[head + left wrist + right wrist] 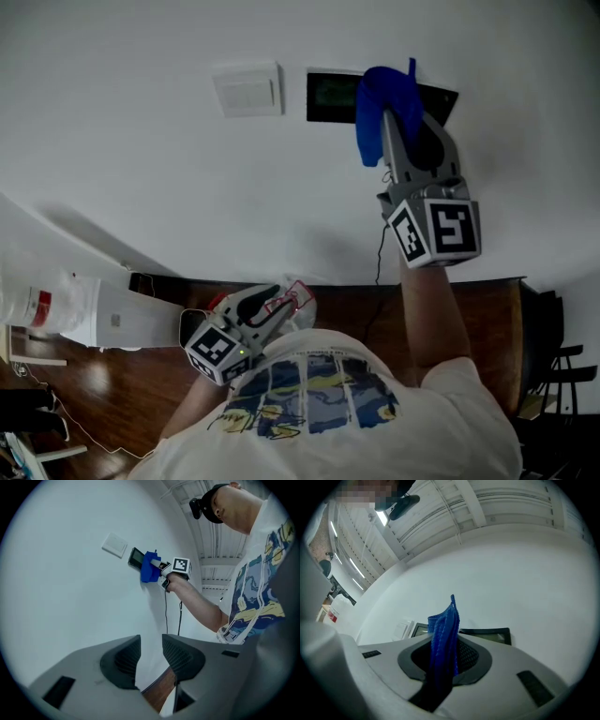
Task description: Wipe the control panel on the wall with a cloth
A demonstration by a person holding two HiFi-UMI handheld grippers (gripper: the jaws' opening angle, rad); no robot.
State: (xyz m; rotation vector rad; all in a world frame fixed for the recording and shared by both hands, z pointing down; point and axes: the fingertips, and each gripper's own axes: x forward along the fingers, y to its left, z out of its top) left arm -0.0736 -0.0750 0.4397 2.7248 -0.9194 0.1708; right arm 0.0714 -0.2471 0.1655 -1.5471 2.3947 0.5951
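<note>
A black control panel (pixel 328 94) is mounted on the white wall. A blue cloth (pixel 375 108) is pressed against the middle of it, with my right gripper (pixel 398 112) shut on the cloth. In the right gripper view the cloth (pixel 444 634) stands up between the jaws and hides the middle of the panel (pixel 487 633). From the left gripper view the cloth (pixel 150 569) covers the panel's (pixel 136 557) right part. My left gripper (pixel 258 305) hangs low by the person's chest, away from the wall. Its jaws (pixel 151 656) stand slightly apart with nothing between them.
A white switch plate (pixel 248 91) sits just left of the panel. A thin cable (pixel 380 258) hangs from the right gripper down the wall. Below are a wooden floor (pixel 112 375), a white box (pixel 103 314) at the left and black chairs (pixel 553 328) at the right.
</note>
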